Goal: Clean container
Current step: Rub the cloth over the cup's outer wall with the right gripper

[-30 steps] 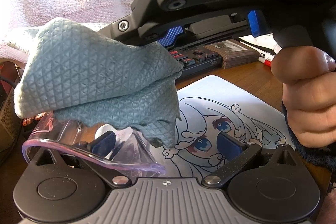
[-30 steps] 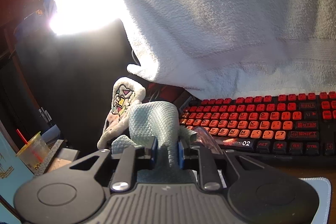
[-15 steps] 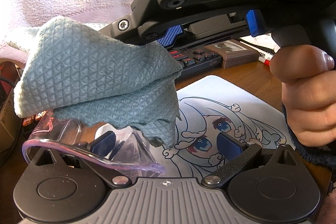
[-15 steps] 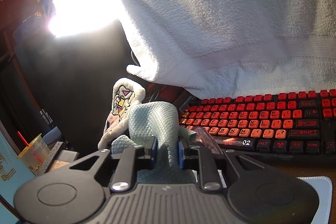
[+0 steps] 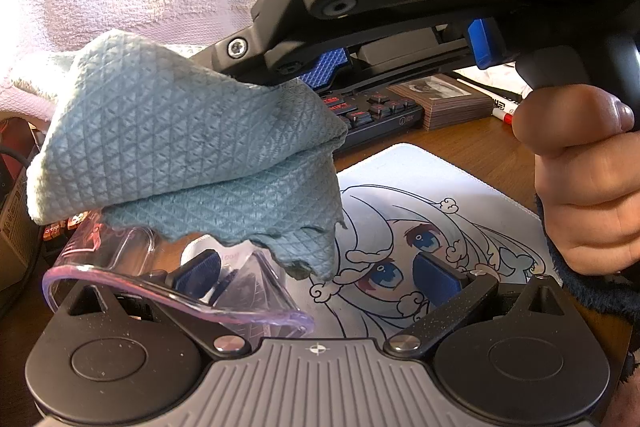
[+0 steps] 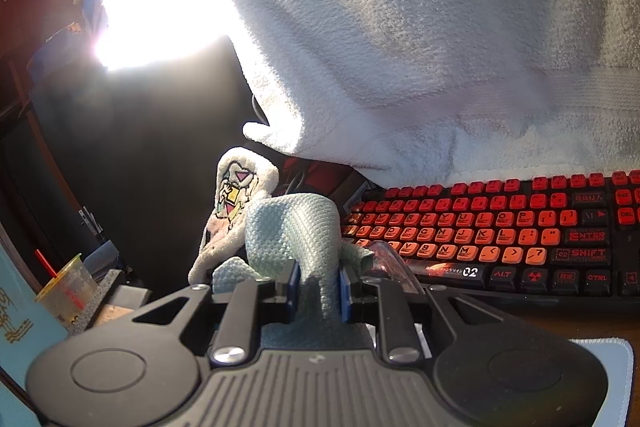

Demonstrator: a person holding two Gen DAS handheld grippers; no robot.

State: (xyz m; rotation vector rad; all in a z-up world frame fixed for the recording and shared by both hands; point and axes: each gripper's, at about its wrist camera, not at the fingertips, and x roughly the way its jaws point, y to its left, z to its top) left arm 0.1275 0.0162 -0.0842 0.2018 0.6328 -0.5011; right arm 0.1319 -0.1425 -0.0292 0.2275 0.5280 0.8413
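— Wiping now? Where's the clear plastic container (image 5: 132, 267)?
— Under the grey-blue cloth (image 5: 192, 147), which the right gripper (image 6: 319, 281) clamps. The left gripper (image 5: 316, 271) stands wide, one finger inside the container.
— Next?
— Probably rubbing inside.

Strong light comes from the upper left of the right wrist view, where a white glare (image 6: 160, 23) burns out all detail, and below it the frame is almost black. The left wrist view is bright and soft, sharp in the middle. Both frames bend strongly at the edges.
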